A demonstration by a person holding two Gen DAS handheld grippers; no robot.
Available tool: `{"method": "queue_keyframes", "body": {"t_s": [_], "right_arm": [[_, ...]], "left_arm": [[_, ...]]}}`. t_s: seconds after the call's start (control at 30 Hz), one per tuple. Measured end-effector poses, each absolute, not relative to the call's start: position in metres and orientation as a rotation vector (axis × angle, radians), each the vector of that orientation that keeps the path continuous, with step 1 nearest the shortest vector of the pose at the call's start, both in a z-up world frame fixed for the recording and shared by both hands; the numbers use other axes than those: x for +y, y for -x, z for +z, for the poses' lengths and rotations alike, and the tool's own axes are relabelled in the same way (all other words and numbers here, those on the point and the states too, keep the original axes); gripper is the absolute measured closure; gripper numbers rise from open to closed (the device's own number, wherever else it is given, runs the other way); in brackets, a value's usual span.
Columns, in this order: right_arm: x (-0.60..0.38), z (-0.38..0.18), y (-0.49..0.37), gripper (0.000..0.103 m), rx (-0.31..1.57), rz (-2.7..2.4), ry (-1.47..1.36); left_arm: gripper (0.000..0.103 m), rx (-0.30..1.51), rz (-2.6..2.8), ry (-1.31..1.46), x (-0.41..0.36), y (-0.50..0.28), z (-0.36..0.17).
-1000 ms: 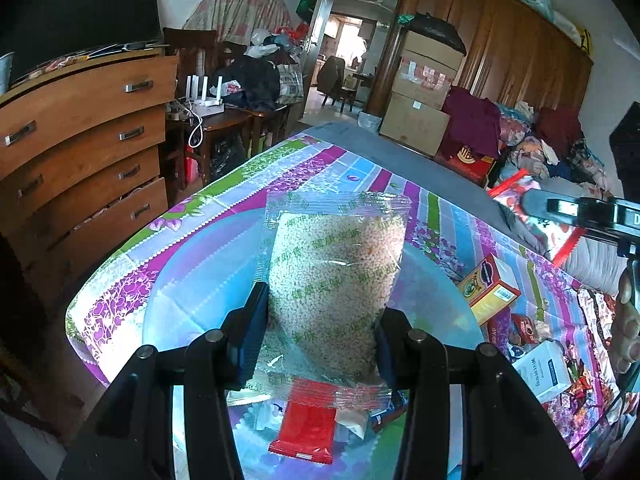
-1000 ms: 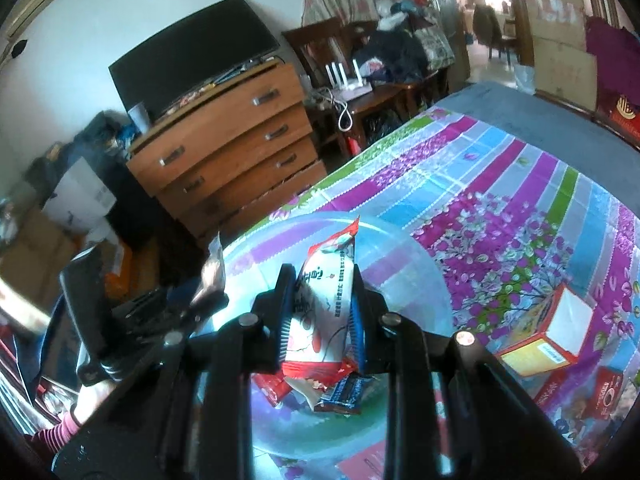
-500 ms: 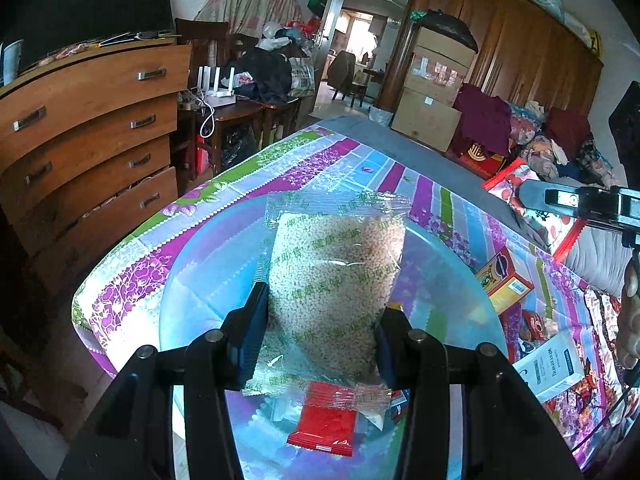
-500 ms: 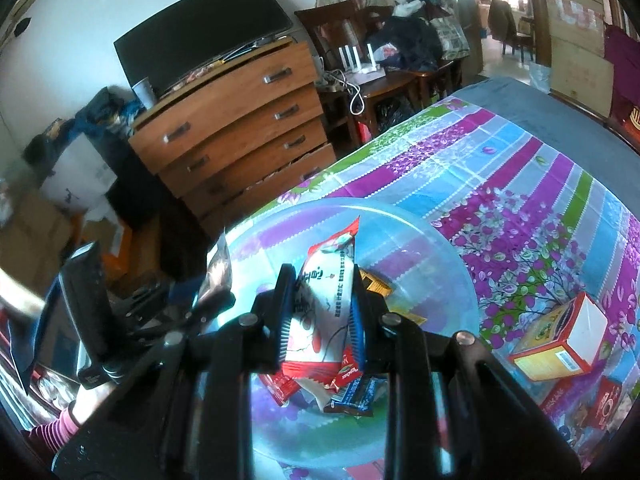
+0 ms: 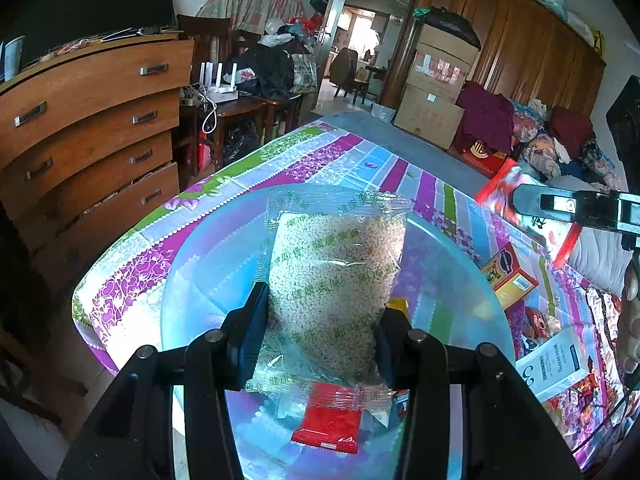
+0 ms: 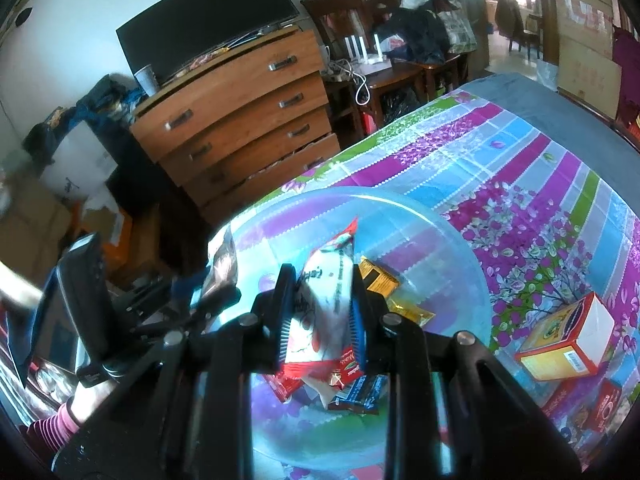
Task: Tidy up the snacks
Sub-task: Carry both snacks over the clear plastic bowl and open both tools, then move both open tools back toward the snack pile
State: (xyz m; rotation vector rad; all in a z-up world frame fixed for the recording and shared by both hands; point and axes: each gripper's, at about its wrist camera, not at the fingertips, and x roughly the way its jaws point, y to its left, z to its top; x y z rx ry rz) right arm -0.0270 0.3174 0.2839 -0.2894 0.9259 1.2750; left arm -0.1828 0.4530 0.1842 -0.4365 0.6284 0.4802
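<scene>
My left gripper [image 5: 320, 320] is shut on a clear bag of pale puffed grains [image 5: 334, 276] and holds it above a clear blue plastic bowl [image 5: 208, 264]. My right gripper [image 6: 322, 312] is shut on a red and white snack packet [image 6: 326, 280], held over the same bowl [image 6: 452, 240]. In the bowl lie a red packet [image 5: 328, 426], a yellow packet [image 6: 378, 278] and a dark blue packet [image 6: 360, 394]. The right gripper shows at the right edge of the left wrist view [image 5: 576, 210].
The bowl stands on a bed with a striped floral cover [image 6: 520, 184]. On the cover lie a yellow and red box [image 6: 568, 334], a white box [image 5: 554, 364] and several red packets [image 6: 592, 404]. A wooden chest of drawers [image 6: 240, 120] stands beyond the bed's edge.
Both grippers have moved forward and a little lower over the bowl, each still holding its packet. More packets on the bowl's floor show now.
</scene>
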Motion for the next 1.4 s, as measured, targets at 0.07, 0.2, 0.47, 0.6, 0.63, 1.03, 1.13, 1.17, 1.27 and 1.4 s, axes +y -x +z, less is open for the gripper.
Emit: {"method": "queue_keyframes", "body": {"t_s": [0.07,0.2,0.47,0.6,0.63,1.03,1.13,1.17,1.27,1.4], "right_arm": [[0.320,0.282,0.027,0.076,0.932,1.276,0.291],[0.324,0.275,0.032,0.076,0.949,1.289,0.297],[0.320,0.267,0.041,0.076,0.962,1.292,0.295],[0.314,0.265,0.042,0.041,0.963,1.275,0.284],[0.312,0.265,0.042,0.040,0.960,1.269,0.281],[0.144,0.324,0.139,0.001,0.392,1.190,0.131],[0.086,0.299,0.153,0.000,0.378,1.140,0.120],[0.069,0.285,0.153,0.000,0.416,1.102,0.131],[0.014,0.238,0.137,0.000,0.575,1.000,0.124],[-0.081,0.170,0.108,0.008,0.850,0.780,-0.006]], "left_arm": [[0.054,0.633,0.480,0.440,0.452,0.183,0.182],[0.053,0.647,0.477,0.446,0.449,0.184,0.177],[0.031,0.623,0.473,0.481,0.439,0.201,0.170],[0.023,0.612,0.487,0.473,0.434,0.203,0.168],[0.022,0.615,0.490,0.469,0.433,0.201,0.167],[0.015,0.400,0.469,0.286,0.360,0.210,0.215],[0.010,0.329,0.398,0.227,0.317,0.211,0.231],[0.010,0.325,0.353,0.210,0.299,0.210,0.235],[0.010,0.352,0.259,0.160,0.254,0.204,0.242],[0.010,0.424,0.129,0.115,0.197,0.192,0.238]]}}
